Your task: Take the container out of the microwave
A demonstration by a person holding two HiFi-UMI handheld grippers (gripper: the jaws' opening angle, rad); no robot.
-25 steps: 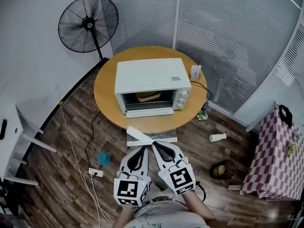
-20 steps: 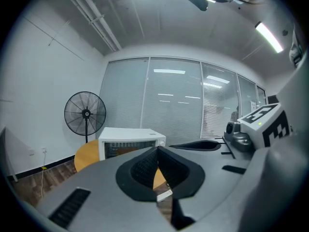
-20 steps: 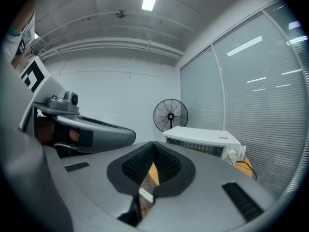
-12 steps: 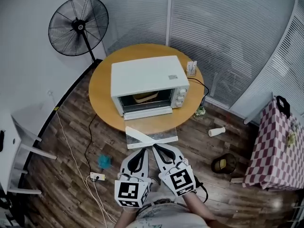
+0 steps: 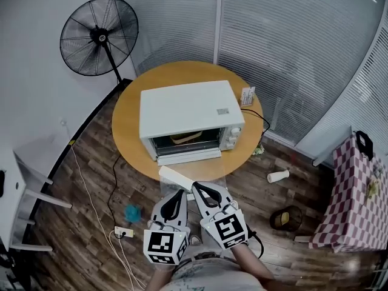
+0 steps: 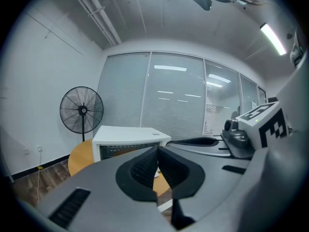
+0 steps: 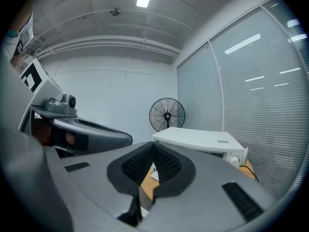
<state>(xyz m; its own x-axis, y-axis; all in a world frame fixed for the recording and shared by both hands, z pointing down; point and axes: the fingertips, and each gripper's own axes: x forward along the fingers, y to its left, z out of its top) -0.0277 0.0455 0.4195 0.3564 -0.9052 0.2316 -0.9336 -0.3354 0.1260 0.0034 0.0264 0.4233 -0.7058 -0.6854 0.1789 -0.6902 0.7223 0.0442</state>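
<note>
My left tongs, right tongs both closed, empty. Risk: reaching microwave with them closed shoves container deeper; could clip open door over table near edge.

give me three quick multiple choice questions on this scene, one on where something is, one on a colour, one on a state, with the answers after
1. Where is the container?
A) inside the microwave
B) on top of it
C) on the floor

2. What colour is the microwave's casing?
A) black
B) red
C) white

3. How do the left gripper and the right gripper stand?
A) both wide open
B) both shut, nothing between the jaws
C) the right one shut on the container

Answers:
1 A: the head view shows it through the open front, in the cavity.
2 C: the top and sides are white in all three views.
3 B: each gripper view shows its jaws together and empty, with the microwave far ahead.
</note>
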